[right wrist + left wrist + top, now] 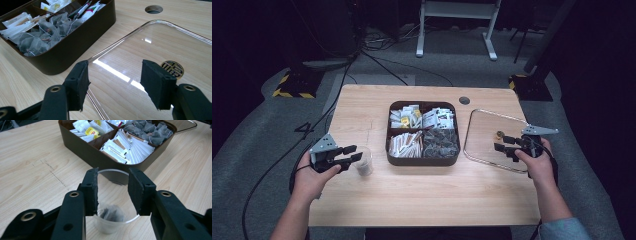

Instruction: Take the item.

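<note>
A dark brown compartment box (422, 157) of tea bags and sachets sits mid-table, its wall (87, 151) also near in the left gripper view. Left of it stands a clear plastic cup (363, 161) holding a dark tea bag (111, 213). My left gripper (352, 155) is open, its jaws on either side of the cup (117, 220) just above its rim. A clear lid (492, 140) with a small brass knob (172, 68) lies flat to the right of the box. My right gripper (506, 145) hovers open over the lid (155, 45), empty.
The wooden table (422, 200) has a round cable hole (464, 100) at the back right. Bare wood lies in front of the box. Black cables run off the table's left side onto the grey floor; a white frame stands behind.
</note>
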A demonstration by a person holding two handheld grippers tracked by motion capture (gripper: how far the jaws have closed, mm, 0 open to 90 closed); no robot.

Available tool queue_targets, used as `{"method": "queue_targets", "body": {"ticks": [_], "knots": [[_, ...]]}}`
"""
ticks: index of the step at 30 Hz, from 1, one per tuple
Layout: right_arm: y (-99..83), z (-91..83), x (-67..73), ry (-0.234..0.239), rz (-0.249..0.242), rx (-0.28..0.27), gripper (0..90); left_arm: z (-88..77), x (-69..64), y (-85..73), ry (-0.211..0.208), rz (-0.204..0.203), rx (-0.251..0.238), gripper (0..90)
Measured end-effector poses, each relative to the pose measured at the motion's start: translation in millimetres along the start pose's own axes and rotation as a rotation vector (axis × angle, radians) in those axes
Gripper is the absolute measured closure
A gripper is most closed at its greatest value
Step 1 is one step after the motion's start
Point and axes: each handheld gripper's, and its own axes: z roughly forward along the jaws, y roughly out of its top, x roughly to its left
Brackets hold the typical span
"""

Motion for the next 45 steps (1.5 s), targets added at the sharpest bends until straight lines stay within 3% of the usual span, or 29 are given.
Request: {"method": "queue_targets", "body": {"ticks": [5,7,17,25,30,37,39,45], "knots": [[-0.3,1.3,-0.7,0.0,-0.003,0.004,40.4,1.4,-7.9,5.8,-0.031,0.017,-0.019,50.5],[-0.5,0.9,-1.9,-0.006,-0.001,0.004,40.4,4.4,-16.4,10.1,-0.089,0.008,-0.063,44.7],[-2.3,-3.2,-6.6,-0.017,0.01,-0.001,40.3,27.0,-60.5,25.1,-0.147,0.124,-0.064,36.0],[-2.8,-4.0,-11.5,-0.026,0.017,0.001,40.3,62.5,-86.0,7.2,-0.188,0.104,-0.052,35.1],[-5.1,-3.0,-14.5,-0.034,0.022,0.009,40.0,79.4,-98.0,-3.6,-0.202,0.092,-0.01,34.5],[-8.1,-1.5,-17.3,-0.044,0.033,0.021,39.7,99.5,-103.4,-19.9,-0.214,0.105,0.111,32.5],[-9.0,-0.5,-17.2,-0.045,0.032,0.027,39.6,104.7,-106.5,-24.7,-0.196,0.13,0.168,32.2],[-11.2,1.0,-18.3,-0.046,0.037,0.043,39.0,114.5,-111.1,-29.4,-0.163,0.164,0.24,31.7]]}}
